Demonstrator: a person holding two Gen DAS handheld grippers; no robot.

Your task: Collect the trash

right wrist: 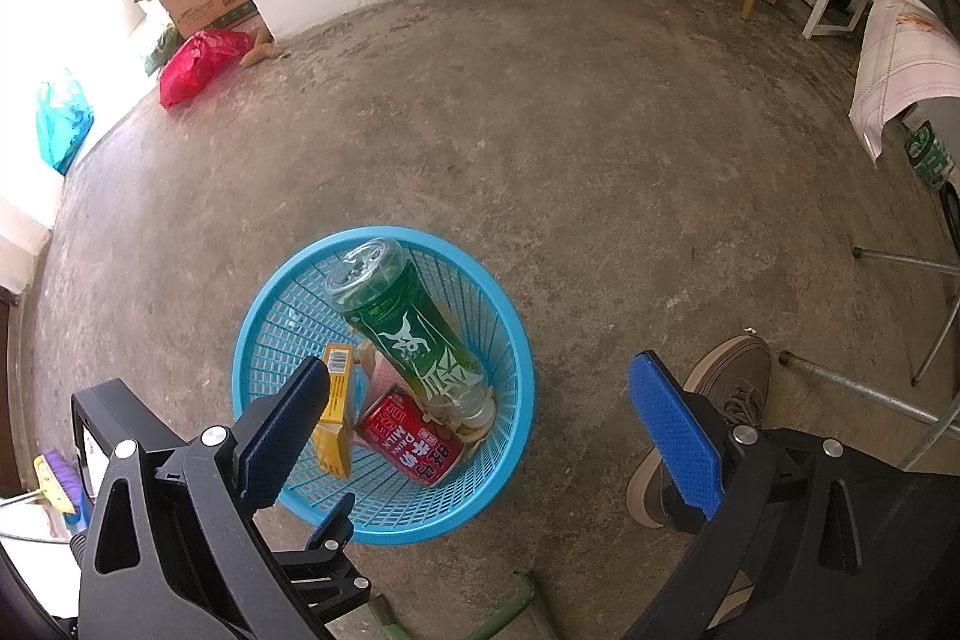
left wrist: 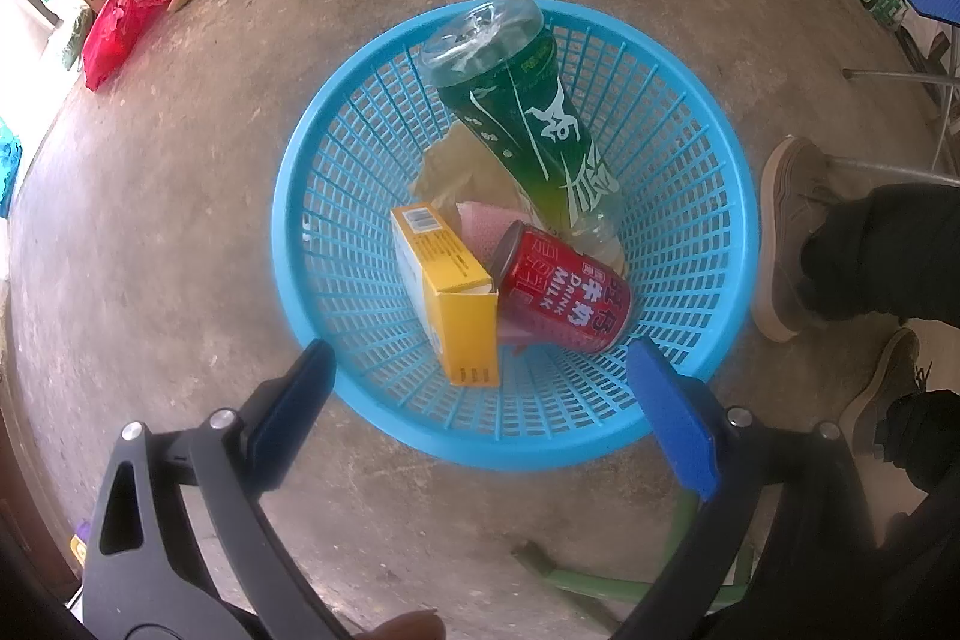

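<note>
Both tools, left (left wrist: 477, 388) and right (right wrist: 480, 400), hang wide open and empty over a blue basket (left wrist: 312, 160) already holding bottle (left wrist: 528, 124), can (left wrist: 561, 289) and box (left wrist: 447, 289); collecting seems finished, so next comes finding any leftover trash.

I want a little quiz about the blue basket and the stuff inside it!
1. True or false: the red can lies on its side inside the blue basket.
2. Which way is the green bottle standing? A) cap end down, leaning on the basket wall B) flat on the floor outside C) held in a tool
3. Fill in: both the left tool and the right tool are ____ and hold nothing.

Key: 1 true; 2 A; 3 open.
</note>
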